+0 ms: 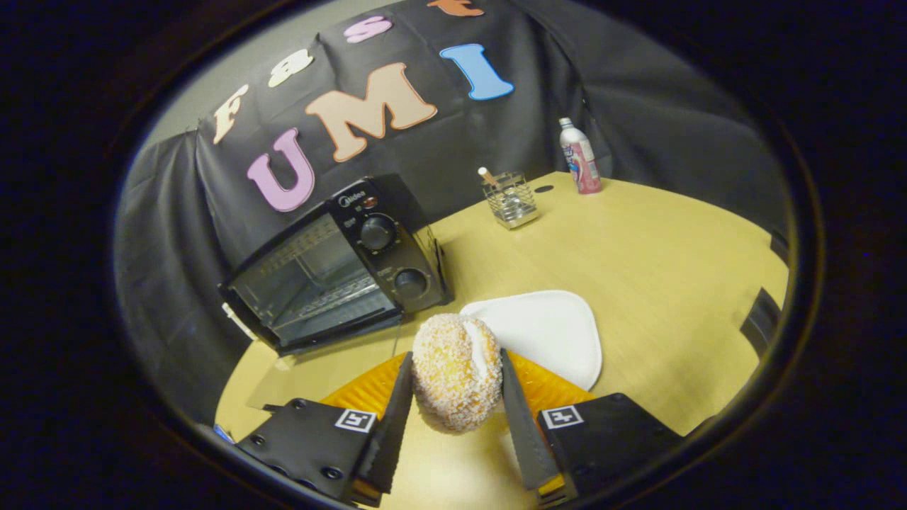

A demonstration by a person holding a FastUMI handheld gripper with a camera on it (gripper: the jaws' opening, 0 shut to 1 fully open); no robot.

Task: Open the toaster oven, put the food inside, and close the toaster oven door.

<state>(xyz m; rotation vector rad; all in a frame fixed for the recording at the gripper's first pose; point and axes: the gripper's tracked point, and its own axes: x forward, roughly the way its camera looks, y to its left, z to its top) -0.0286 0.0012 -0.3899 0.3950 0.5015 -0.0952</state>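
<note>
- Your gripper (457, 379) is clamped on a sugar-crusted cream bun (455, 382), both fingers pressing its sides.
- The bun hangs above an orange plate (545, 386), beside a white plate (545, 329).
- The toaster oven (336, 265) sits ahead to the left, its door (283, 372) folded down open.

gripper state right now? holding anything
gripper: closed on the sugar-coated bun, both fingers pressing its sides, near the toaster oven.

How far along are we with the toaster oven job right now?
Done: the toaster oven door looks open, folded down in front. In hand: the tongs are shut on the sugared bun, lifted off the white plate. Left: place the bun inside and close the door.
</note>
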